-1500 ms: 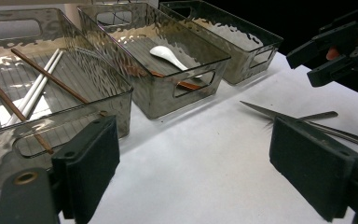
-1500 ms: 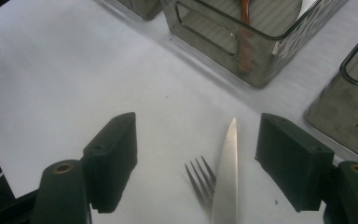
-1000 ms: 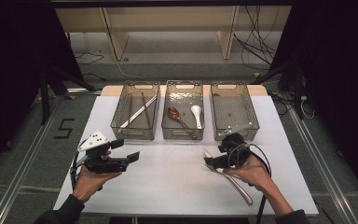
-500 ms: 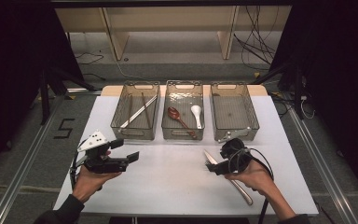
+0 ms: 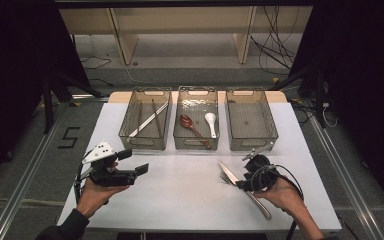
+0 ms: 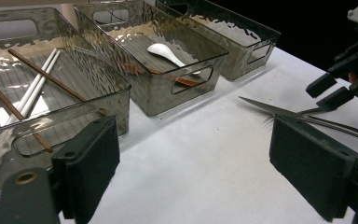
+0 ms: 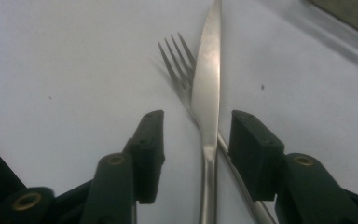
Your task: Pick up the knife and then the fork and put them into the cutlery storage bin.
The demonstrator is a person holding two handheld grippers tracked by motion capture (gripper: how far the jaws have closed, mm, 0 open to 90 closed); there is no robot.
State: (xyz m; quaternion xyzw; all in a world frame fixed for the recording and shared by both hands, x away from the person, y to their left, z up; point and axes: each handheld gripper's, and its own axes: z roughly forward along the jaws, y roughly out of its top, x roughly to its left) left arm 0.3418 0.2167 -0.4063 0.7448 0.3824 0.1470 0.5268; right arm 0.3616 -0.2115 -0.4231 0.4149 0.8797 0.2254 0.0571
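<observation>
A steel knife (image 7: 207, 84) lies across a steel fork (image 7: 177, 60) on the white table (image 5: 180, 200), right of centre. My right gripper (image 7: 196, 119) is lowered over them with a jaw on each side of the crossed handles. Its jaws have just been closing, and a gap still shows between each pad and the metal. From above, the right gripper (image 5: 241, 184) sits on the knife (image 5: 228, 172) near the front right. My left gripper (image 5: 135, 162) hovers at the front left, open wide with nothing between its fingers (image 6: 91, 158).
Three clear bins stand in a row at the back. The left bin (image 5: 145, 142) holds chopsticks. The middle bin (image 5: 196, 145) holds a brown spoon (image 5: 187, 122) and a white spoon (image 5: 210, 120). The right bin (image 5: 252, 142) holds nothing. Cables and shelving lie behind the table.
My right gripper has moved down and slightly toward the front onto the knife and fork, and its jaws have narrowed around them. The left hand has stayed put.
</observation>
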